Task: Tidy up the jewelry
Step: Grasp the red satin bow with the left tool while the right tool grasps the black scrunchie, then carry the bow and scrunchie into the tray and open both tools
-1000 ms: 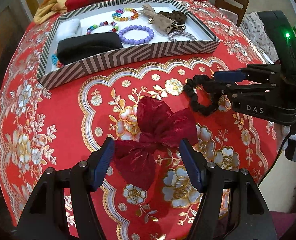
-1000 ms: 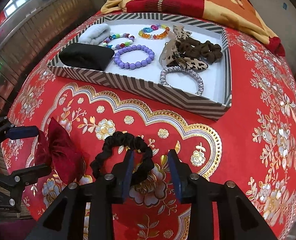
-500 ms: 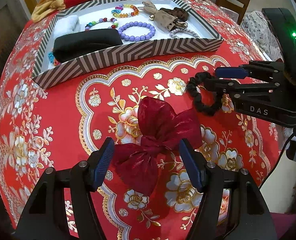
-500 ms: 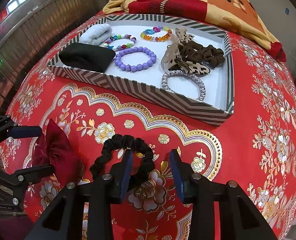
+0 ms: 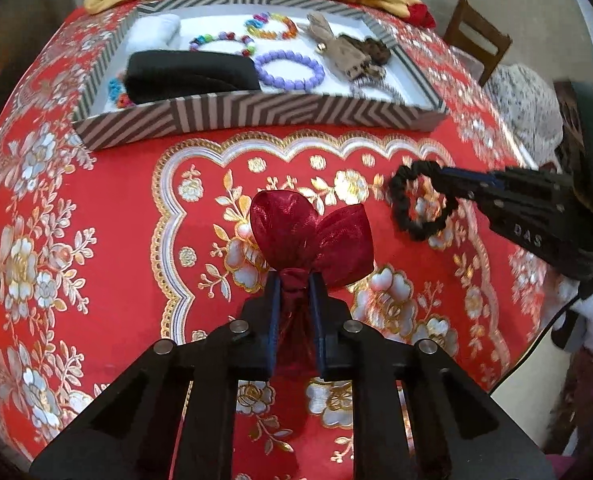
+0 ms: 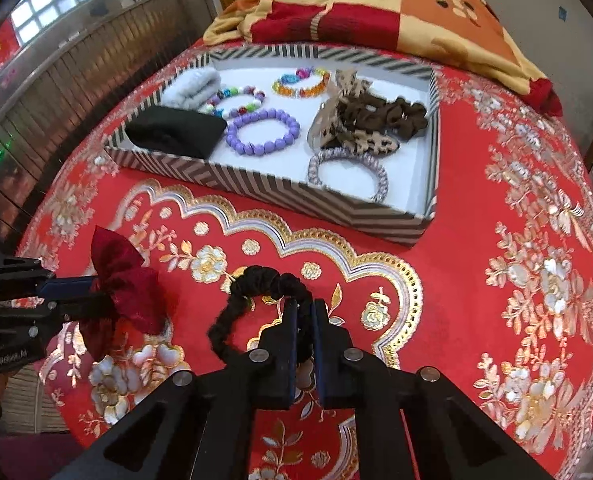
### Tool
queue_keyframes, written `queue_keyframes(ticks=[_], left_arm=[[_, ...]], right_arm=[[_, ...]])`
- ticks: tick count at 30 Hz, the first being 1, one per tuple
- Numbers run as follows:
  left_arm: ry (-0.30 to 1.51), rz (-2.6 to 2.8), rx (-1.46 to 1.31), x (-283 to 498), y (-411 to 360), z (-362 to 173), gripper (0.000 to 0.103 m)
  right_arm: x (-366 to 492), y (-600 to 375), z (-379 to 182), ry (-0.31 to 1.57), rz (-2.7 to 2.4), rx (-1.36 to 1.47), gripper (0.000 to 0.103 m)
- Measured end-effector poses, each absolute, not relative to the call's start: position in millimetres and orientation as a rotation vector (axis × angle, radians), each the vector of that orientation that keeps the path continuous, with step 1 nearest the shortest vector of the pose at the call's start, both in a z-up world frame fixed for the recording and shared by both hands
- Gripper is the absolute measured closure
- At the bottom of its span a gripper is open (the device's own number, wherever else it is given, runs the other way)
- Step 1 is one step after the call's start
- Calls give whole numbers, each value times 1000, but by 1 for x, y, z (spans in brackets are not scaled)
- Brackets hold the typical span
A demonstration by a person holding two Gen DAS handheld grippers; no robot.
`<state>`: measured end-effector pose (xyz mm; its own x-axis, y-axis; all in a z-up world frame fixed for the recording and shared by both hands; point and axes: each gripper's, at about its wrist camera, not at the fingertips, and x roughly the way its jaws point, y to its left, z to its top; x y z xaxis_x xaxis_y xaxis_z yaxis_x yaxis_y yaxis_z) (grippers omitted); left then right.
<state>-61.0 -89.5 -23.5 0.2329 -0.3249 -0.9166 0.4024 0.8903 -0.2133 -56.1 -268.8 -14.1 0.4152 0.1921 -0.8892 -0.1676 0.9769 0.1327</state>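
A dark red bow [image 5: 308,232] lies on the red floral tablecloth. My left gripper [image 5: 294,280] has its jaws closing on the bow's knot, pads pressing the fabric. To its right a black scrunchie [image 5: 400,216] hangs pinched in my right gripper [image 5: 440,174]. The right wrist view shows that gripper [image 6: 304,308] shut on the scrunchie's [image 6: 256,276] near side, with the loop lying on the cloth ahead. At that view's left edge, the left gripper [image 6: 92,292] holds the bow [image 6: 128,300]. The striped tray [image 5: 256,110] sits behind both.
The tray [image 6: 280,196] holds a purple bead bracelet [image 6: 262,132], a black pouch [image 6: 176,130], coloured bead bracelets, brown scrunchies and a silver coil band [image 6: 348,172]. A patterned blanket [image 6: 376,8] lies behind it. A wooden chair [image 5: 476,36] stands at the far right.
Both grippers have gone from open to shut: the left on the bow's knot, bunching its loops upward, and the right on the scrunchie. Neither hand has travelled much.
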Motion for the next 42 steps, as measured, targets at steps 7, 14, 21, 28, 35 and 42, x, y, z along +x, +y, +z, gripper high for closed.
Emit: queue_keyframes(ticks=[7, 14, 21, 28, 35, 42], left_arm=[[1197, -467, 24, -59, -81, 0, 90], [1143, -436, 4, -50, -77, 24, 90], [1082, -400, 1, -31, -73, 49, 90], [1040, -376, 0, -1, -74, 68, 90], [1032, -364, -6, 40, -77, 73, 90], [1049, -336, 8, 79, -80, 65, 90]], right_arm=[[-64, -274, 15, 1065, 239, 42, 97], [-61, -277, 41, 1014, 248, 50, 97], [-46, -275, 64, 972, 248, 40, 97], [-23, -273, 76, 951, 245, 30, 97], [11, -282, 78, 956, 214, 42, 97], [45, -289, 76, 961, 189, 66, 97]])
